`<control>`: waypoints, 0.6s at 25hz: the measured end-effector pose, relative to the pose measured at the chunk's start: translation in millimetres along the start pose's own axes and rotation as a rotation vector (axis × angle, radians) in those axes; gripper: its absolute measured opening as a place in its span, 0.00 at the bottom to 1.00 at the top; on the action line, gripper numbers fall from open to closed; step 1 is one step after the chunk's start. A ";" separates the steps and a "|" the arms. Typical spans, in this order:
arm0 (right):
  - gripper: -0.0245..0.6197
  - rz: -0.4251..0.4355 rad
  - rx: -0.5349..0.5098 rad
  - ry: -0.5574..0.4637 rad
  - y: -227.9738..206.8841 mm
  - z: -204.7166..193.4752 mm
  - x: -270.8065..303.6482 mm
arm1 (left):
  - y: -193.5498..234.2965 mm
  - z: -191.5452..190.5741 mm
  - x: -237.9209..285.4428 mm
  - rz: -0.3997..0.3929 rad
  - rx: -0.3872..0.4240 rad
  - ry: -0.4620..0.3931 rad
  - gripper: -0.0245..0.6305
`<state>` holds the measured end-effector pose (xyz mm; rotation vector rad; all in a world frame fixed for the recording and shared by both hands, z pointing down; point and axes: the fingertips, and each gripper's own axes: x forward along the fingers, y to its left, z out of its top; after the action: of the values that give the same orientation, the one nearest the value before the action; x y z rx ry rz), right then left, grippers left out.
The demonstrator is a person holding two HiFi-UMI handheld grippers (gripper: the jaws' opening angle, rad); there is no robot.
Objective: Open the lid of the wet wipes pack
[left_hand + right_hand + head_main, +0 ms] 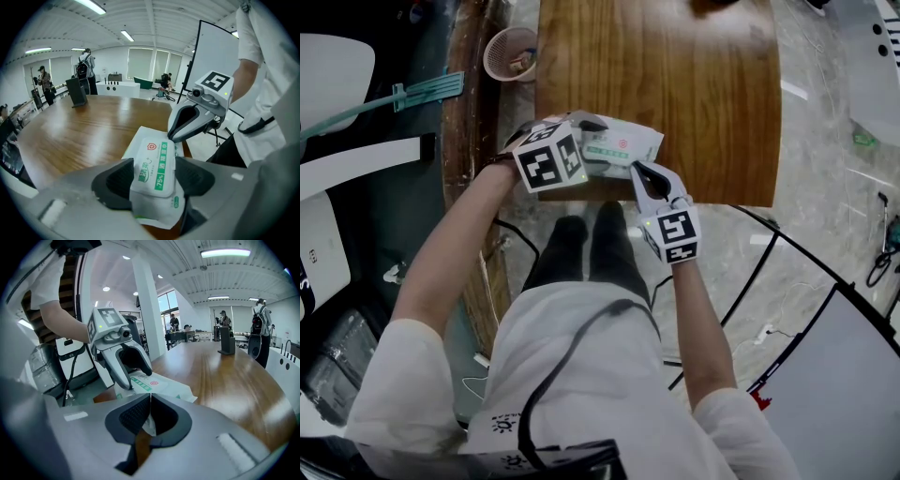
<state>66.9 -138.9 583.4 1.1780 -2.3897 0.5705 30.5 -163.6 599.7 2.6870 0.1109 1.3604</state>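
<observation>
The wet wipes pack [621, 145] is white with green print and lies at the near edge of the wooden table [675, 84]. In the left gripper view its lid [152, 171] with the green label faces up, between the two dark pads. My left gripper [153, 180] is shut on the pack's sides, both pads touching it. My right gripper [150, 401] is shut on a thin white edge of the pack [159, 383] at the other end. In the head view the left gripper [589, 139] is left of the pack and the right gripper [639, 171] is at its near right corner.
A pink cup [511, 53] stands off the table's far left corner, with a green-handled tool [422, 91] beyond it. A black stand [77, 91] sits far down the table. A whiteboard [215, 51] rises to the right. The person's legs [586, 248] are below the table edge.
</observation>
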 end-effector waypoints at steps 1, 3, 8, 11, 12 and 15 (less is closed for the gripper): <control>0.06 0.000 -0.003 -0.001 -0.1 -0.1 0.3 | 0.4 0.3 -0.2 -0.010 -0.009 0.002 0.48; 0.06 0.000 -0.009 -0.001 -0.1 -0.3 0.6 | 0.9 0.7 -0.6 -0.033 -0.023 0.011 0.49; 0.06 -0.001 -0.035 0.001 0.2 -1.2 1.0 | 1.9 2.8 -1.0 -0.083 -0.041 0.030 0.49; 0.06 -0.001 -0.051 0.007 0.5 -2.0 1.0 | 2.2 8.2 -5.5 -0.121 -0.078 0.015 0.49; 0.06 -0.001 -0.054 0.008 0.6 -2.1 0.8 | 2.0 9.5 -6.7 -0.131 -0.087 0.011 0.49; 0.06 -0.001 -0.054 0.009 0.6 -2.1 0.7 | 1.4 10.8 -7.7 -0.145 -0.076 0.016 0.49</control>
<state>66.4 -137.9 585.4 1.1511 -2.3813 0.5070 34.6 -166.8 587.4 2.5510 0.2453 1.3158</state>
